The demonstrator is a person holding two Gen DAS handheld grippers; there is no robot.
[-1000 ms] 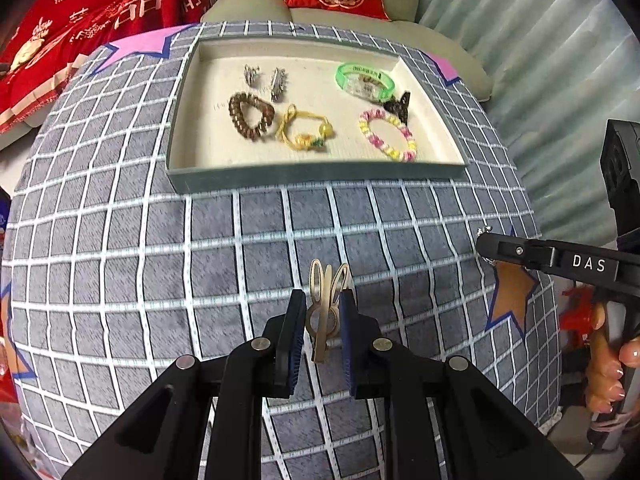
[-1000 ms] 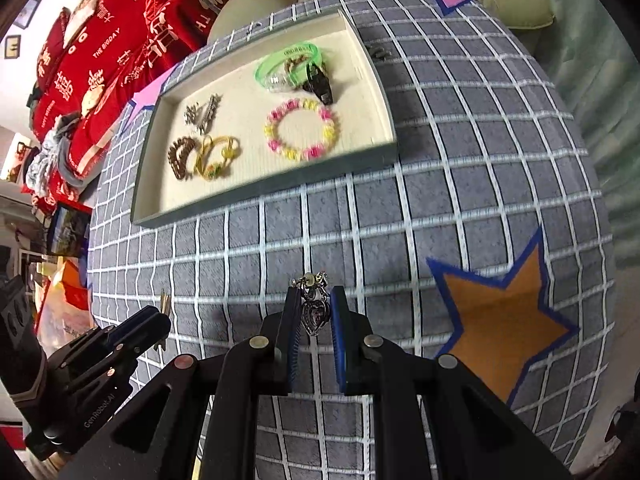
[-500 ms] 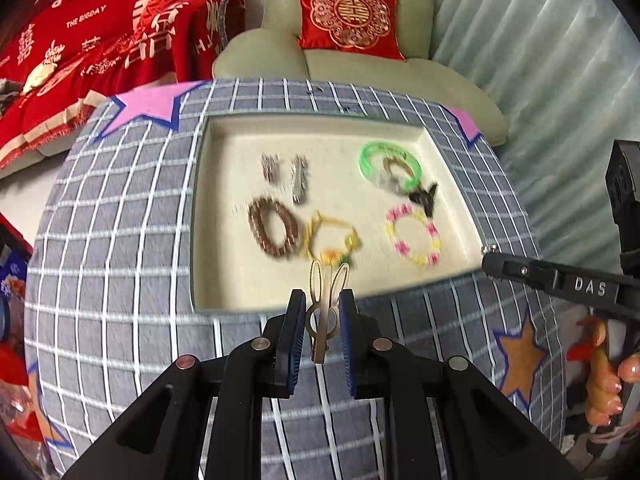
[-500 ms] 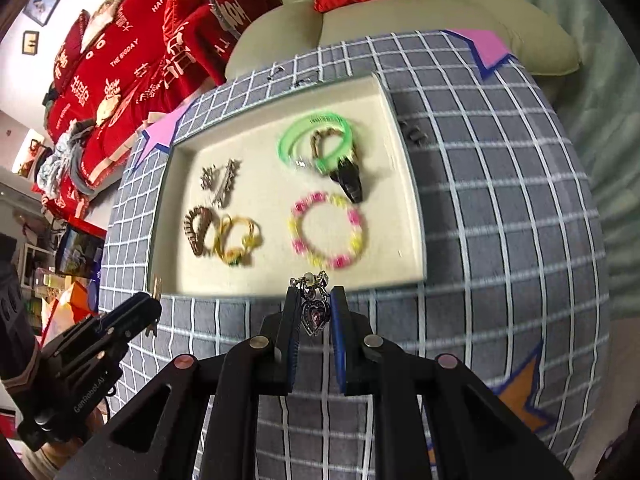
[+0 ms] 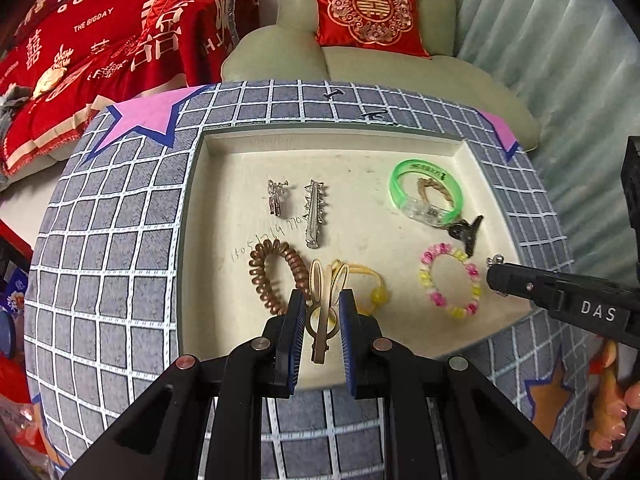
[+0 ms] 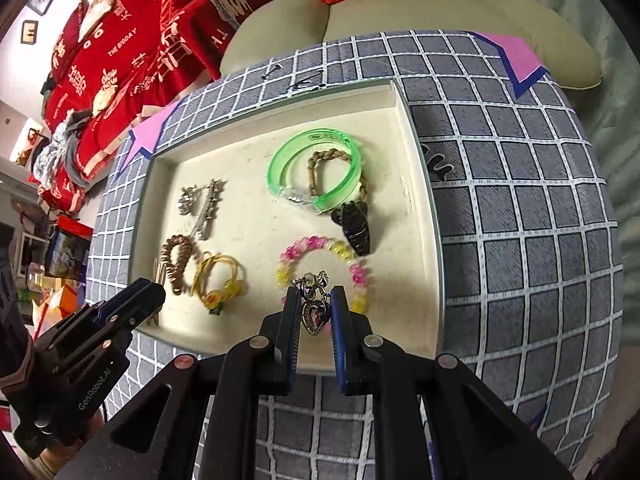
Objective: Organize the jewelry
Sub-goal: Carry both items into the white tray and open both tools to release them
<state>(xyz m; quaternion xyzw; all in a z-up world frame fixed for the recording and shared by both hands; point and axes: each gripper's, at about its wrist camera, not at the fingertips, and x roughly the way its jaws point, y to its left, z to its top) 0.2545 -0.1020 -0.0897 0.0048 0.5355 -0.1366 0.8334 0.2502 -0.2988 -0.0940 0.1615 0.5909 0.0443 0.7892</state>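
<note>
My left gripper (image 5: pixel 320 298) is shut on a gold hair clip (image 5: pixel 322 312) and holds it over the near edge of the cream tray (image 5: pixel 248 352). My right gripper (image 6: pixel 314 296) is shut on a heart pendant (image 6: pixel 315 316) and holds it over the tray's near right part, above a pink and yellow bead bracelet (image 6: pixel 360 276). In the tray lie a brown coil hair tie (image 5: pixel 264 276), a yellow cord bracelet (image 5: pixel 372 288), a silver clip (image 5: pixel 314 212), a silver earring (image 5: pixel 275 198), a green bangle (image 5: pixel 426 192) and a black claw clip (image 5: pixel 466 230).
The tray sits on a round table with a grey checked cloth (image 5: pixel 112 240) bearing pink star patches (image 5: pixel 148 116). A beige armchair (image 5: pixel 360 64) with a red cushion stands behind it. Red bedding (image 5: pixel 80 40) lies at the back left.
Both grippers have moved forward from the cloth to over the tray, each still holding its piece.
</note>
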